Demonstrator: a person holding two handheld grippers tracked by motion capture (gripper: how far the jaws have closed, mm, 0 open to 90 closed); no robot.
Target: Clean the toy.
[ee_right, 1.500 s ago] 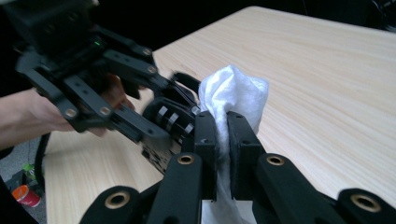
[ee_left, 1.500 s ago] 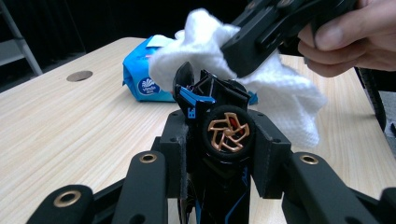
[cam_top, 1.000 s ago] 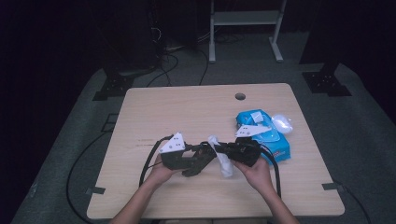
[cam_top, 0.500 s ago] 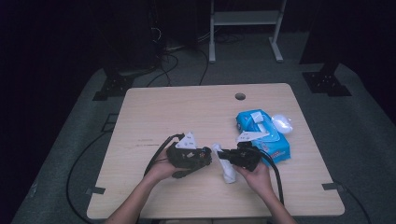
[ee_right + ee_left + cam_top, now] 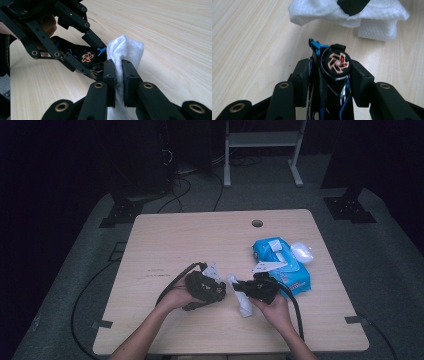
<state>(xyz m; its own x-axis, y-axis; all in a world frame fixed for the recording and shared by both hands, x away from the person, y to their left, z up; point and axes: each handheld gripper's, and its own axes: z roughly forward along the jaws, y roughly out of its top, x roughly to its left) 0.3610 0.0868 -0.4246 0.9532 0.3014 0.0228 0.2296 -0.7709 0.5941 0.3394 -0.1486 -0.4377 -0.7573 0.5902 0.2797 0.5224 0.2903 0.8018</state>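
Wiping a small black gadget with a copper coil face (image 5: 336, 63), pinched in the left gripper (image 5: 212, 291), with a white wet wipe (image 5: 126, 51) clamped in the right gripper (image 5: 119, 71), near the wooden table's (image 5: 200, 235) front edge; cleaning looks underway, unfinished.

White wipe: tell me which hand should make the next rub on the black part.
Right. The right gripper pinches the white wipe, its bunched end right beside the black part. The left gripper just carries that part, its jaws having just been opening with it between them.
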